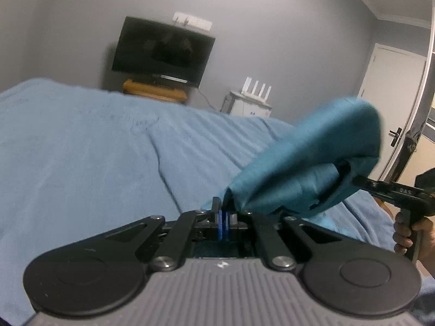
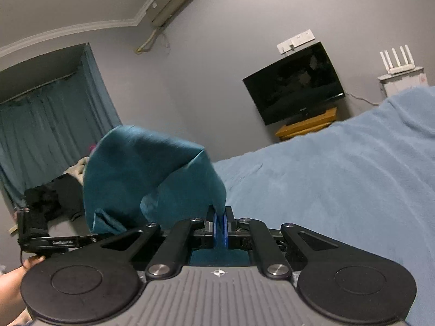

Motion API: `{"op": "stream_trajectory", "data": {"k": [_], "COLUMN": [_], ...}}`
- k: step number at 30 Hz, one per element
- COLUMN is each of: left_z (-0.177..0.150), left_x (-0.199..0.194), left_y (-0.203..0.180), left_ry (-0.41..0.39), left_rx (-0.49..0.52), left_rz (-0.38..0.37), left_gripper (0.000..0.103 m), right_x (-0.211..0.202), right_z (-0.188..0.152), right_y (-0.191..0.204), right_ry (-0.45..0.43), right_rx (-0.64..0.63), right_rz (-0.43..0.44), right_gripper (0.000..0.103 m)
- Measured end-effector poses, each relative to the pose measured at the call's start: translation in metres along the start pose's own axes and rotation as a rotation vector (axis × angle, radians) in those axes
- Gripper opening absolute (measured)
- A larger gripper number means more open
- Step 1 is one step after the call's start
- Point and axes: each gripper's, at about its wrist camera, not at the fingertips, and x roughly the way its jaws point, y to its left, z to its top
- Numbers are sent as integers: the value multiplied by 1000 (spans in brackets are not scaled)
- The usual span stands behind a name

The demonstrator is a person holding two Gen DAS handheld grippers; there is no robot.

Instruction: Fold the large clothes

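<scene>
An edge of the teal garment is clamped in the left gripper; another edge is pinched in the right gripper. The cloth is held bunched between them, above the blue-covered bed.

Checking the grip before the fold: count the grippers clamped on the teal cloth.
2. The left gripper pinches one edge of the teal cloth; the right gripper pinches the other, lifted above the blue bedspread.

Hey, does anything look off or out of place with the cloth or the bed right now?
Nothing stands out. Left gripper and right gripper both pinch the teal garment, which hangs bunched above the blue blanket.
</scene>
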Motion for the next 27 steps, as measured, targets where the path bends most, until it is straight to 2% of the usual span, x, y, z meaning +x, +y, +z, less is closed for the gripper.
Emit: {"op": "stream_trajectory", "data": {"k": [2,4,6,8,10,12,15,16,17,18,19,22,24,26,27], "left_z": [-24,-47,-66,-80,-86,-83,-74,-70,-60,-57,-56,-58,-72,-89,-97], "left_x": [-13,-19,-25,-34,-46,-61,-79,-78,-65,-57,-49,-16,3,23,32], "left_y": [-3,-7,-15,-17,-15,-15,-25,-34,-40,-50,-62,-91,-105,-115,-120], "left_ry": [33,88,157,201,222,181,83,62,55,51,48,69,93,166,203], "left_rx": [-13,-5,10,-7,-64,-133,-219,-216,-200,-175,-140,-33,19,110,170], "left_rz": [16,62,140,191,229,251,254,244,240,240,238,231,219,212,235], "left_gripper": [0,0,0,0,0,0,11,23,41,49,59,60,60,60,60], "right_x": [-29,-49,-67,-87,-107,-120,-131,-129,-128,-107,-102,-77,-63,-50,-46], "right_z": [-20,-38,-57,-70,-78,-78,-71,-70,-70,-64,-66,-76,-84,-94,-100], "right_y": [5,8,9,6,6,10,20,24,30,38,44,60,76,90,96], "right_ry": [32,104,182,237,257,239,189,172,158,155,154,176,194,239,273], "right_rx": [-5,-19,-26,-3,13,27,52,52,51,48,36,-67,-185,-290,-332], "right_rz": [-3,-39,-88,-155,-182,-196,-169,-163,-160,-158,-154,-157,-159,-152,-161], "right_gripper": [7,14,29,30,33,46,58,61,65,65,65,58,57,55,55]}}
